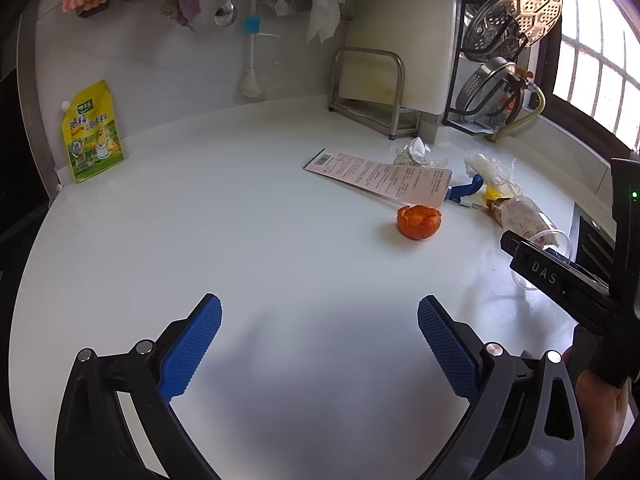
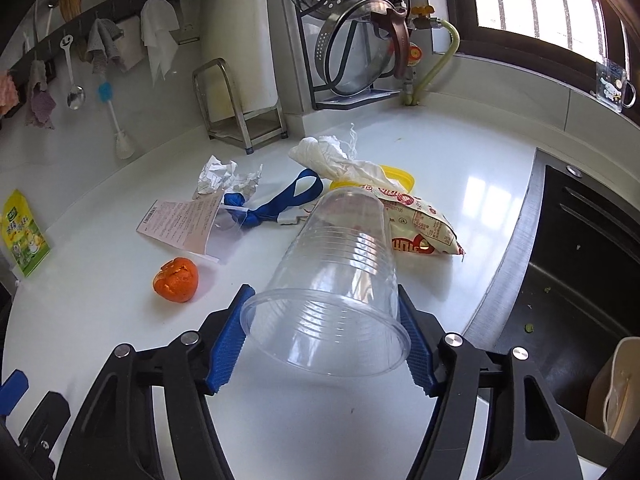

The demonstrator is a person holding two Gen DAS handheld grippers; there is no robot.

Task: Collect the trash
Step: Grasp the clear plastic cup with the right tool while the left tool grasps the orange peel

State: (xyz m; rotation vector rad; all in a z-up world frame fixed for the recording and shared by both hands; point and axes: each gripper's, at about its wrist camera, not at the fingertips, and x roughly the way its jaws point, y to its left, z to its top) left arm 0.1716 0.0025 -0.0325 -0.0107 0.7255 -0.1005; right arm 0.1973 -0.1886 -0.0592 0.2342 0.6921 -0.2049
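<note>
— Nearest, what's there?
— Right gripper (image 2: 326,334), fingers (image 2: 226,344) clamped on a clear plastic cup (image 2: 336,276) lying sideways over the bench (image 2: 460,168).
— And the left gripper (image 1: 319,344)?
— Spread wide, holding nothing; orange peel (image 1: 419,221) lies well ahead.

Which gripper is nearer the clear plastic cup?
Right. The right gripper has its fingers on both sides of the clear plastic cup; the left gripper is open over bare counter, apart from it.
</note>
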